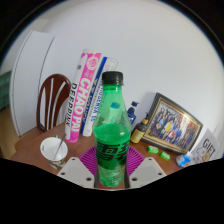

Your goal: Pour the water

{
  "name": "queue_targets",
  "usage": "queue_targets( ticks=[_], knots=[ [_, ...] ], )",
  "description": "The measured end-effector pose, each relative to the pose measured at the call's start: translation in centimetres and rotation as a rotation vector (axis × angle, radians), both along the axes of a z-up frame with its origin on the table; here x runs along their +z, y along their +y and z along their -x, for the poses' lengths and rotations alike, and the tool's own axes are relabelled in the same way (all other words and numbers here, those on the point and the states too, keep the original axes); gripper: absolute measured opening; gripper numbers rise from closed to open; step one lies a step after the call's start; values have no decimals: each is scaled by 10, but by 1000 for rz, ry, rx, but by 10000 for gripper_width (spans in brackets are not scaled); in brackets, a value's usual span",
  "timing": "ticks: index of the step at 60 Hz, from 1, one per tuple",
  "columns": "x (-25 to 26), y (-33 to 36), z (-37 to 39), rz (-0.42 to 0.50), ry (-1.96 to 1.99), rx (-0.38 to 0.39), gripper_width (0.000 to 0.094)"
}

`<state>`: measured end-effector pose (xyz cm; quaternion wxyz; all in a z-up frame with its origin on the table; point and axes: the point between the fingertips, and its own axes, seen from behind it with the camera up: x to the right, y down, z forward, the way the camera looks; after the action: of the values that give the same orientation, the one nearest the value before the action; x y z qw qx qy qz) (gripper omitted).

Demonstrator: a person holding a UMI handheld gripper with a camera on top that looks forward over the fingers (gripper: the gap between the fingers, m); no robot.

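A green plastic bottle [111,130] with a black cap stands upright between my gripper's [111,176] two fingers. The purple pads [88,158] press on its lower body from both sides. The bottle's base is hidden by the fingers, so I cannot tell whether it rests on the table. A white cup [54,150] with a spoon or stick in it stands on the wooden table to the left of the fingers.
A wooden chair [52,100] stands behind the cup. Tall boxes [85,92] lean on the wall behind the bottle. A framed picture [172,126] leans to the right, with a small yellow bottle [131,114] beside it and small items [155,152] before it.
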<state>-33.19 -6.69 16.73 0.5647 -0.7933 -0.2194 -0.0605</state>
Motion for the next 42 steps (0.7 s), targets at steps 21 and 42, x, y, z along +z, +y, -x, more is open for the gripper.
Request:
queue_targets(
  ticks=[21, 42],
  knots=[
    [-81, 7, -14, 84, 356, -99, 341],
    [-86, 2, -19, 25, 404, -115, 497]
  ],
)
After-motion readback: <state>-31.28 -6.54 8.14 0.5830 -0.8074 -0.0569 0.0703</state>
